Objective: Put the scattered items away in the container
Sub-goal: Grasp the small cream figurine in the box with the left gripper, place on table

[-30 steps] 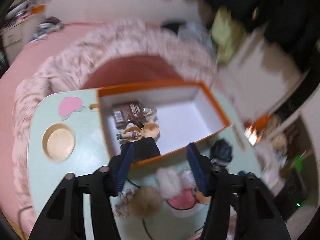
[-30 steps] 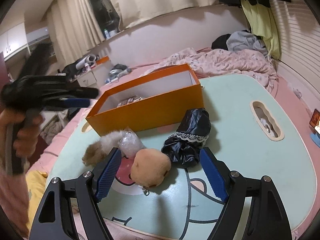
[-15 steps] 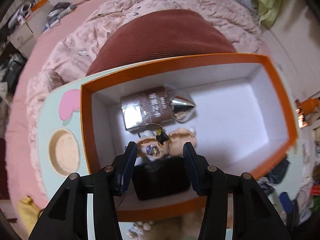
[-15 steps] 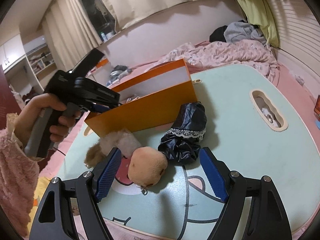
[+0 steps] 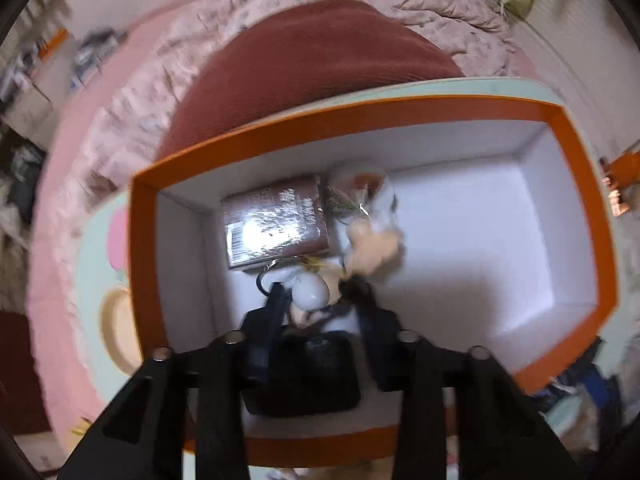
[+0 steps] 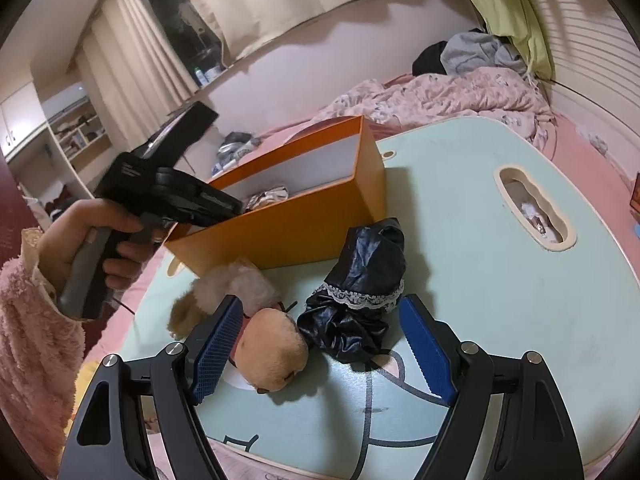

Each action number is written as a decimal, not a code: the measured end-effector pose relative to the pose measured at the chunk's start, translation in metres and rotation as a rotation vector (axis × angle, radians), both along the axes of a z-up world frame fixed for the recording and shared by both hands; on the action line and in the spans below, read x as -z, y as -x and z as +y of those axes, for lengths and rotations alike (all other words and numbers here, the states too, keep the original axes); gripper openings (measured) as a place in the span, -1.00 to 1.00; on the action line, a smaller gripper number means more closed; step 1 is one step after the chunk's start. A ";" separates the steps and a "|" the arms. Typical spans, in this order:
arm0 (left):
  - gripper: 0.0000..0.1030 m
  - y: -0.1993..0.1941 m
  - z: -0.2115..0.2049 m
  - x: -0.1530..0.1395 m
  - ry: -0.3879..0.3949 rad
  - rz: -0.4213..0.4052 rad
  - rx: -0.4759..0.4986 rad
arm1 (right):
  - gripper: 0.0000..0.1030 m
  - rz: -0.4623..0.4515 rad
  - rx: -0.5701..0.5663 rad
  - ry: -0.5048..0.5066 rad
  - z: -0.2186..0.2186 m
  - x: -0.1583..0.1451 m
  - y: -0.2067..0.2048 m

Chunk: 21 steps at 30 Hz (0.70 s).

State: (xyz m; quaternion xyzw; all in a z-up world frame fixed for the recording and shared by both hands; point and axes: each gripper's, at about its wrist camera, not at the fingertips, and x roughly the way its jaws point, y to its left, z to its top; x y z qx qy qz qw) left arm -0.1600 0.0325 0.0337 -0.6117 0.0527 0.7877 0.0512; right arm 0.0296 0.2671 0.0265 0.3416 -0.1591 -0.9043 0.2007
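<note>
The orange box (image 5: 320,124) with white inside holds a brown foil packet (image 5: 276,220), a black pouch (image 5: 304,376) and a small doll charm (image 5: 314,296). My left gripper (image 5: 318,300) points down into the box, its jaws closing with the blurred doll's white round part between the fingertips and gaps showing on both sides. In the right wrist view a hand (image 6: 104,236) holds that gripper's body (image 6: 172,196) at the box (image 6: 288,232). My right gripper (image 6: 320,308) hangs open just above a tan plush ball (image 6: 272,356) and a black lace-trimmed cloth (image 6: 360,292).
A fluffy beige plush (image 6: 224,292) lies left of the tan ball on the pale green table (image 6: 480,320), which has an oval cut-out (image 6: 532,208) at right. A pink patterned blanket (image 6: 440,96) and a dark red cushion (image 5: 312,60) lie behind the box.
My left gripper has moved from in front of the box down into it, let the black pouch drop onto the box floor, and narrowed its jaws. The right gripper has stayed in place.
</note>
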 end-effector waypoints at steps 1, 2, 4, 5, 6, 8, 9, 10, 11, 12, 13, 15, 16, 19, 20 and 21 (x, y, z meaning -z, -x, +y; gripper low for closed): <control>-0.52 0.000 -0.004 0.000 -0.025 -0.007 0.002 | 0.58 -0.001 0.000 0.000 0.000 0.000 0.000; -0.52 -0.001 -0.007 -0.001 -0.041 -0.004 0.004 | 0.58 -0.001 0.000 0.000 0.000 0.000 0.000; -0.52 -0.003 -0.013 -0.005 -0.061 0.018 0.000 | 0.58 -0.001 0.000 -0.001 0.000 0.000 0.000; -0.52 -0.004 -0.016 -0.009 -0.076 0.031 -0.003 | 0.58 -0.002 0.000 0.000 0.000 0.000 0.000; -0.52 -0.006 -0.019 -0.014 -0.097 0.041 -0.005 | 0.58 -0.004 0.000 -0.001 0.000 0.000 0.000; -0.52 -0.011 -0.023 -0.025 -0.137 0.057 -0.005 | 0.58 -0.005 0.001 0.000 0.001 0.000 0.001; -0.52 -0.014 -0.025 -0.032 -0.157 0.069 -0.003 | 0.58 -0.005 0.002 0.000 0.001 0.000 0.001; -0.52 -0.018 -0.027 -0.042 -0.183 0.086 0.001 | 0.58 -0.005 0.002 0.000 0.001 0.000 0.001; -0.52 -0.023 -0.030 -0.051 -0.208 0.103 0.004 | 0.58 -0.006 0.001 -0.001 0.001 0.000 0.001; -0.52 -0.026 -0.030 -0.058 -0.229 0.119 0.006 | 0.58 -0.006 0.001 -0.001 0.001 0.000 0.001; -0.52 -0.031 -0.032 -0.067 -0.254 0.138 0.009 | 0.58 -0.005 0.001 -0.001 0.001 0.000 0.001; -0.52 -0.041 -0.037 -0.086 -0.311 0.180 0.017 | 0.58 -0.006 0.001 -0.001 0.001 0.000 0.001; -0.52 -0.048 -0.041 -0.096 -0.342 0.203 0.022 | 0.58 -0.006 0.001 -0.001 0.001 0.000 0.001; -0.52 -0.068 -0.048 -0.111 -0.418 0.238 0.042 | 0.58 -0.007 0.002 -0.002 0.001 0.000 0.001; -0.52 -0.076 -0.050 -0.114 -0.442 0.250 0.047 | 0.58 -0.006 0.001 -0.003 0.001 0.000 0.001; -0.52 -0.083 -0.053 -0.115 -0.456 0.263 0.050 | 0.58 -0.006 0.002 -0.003 0.001 0.000 0.001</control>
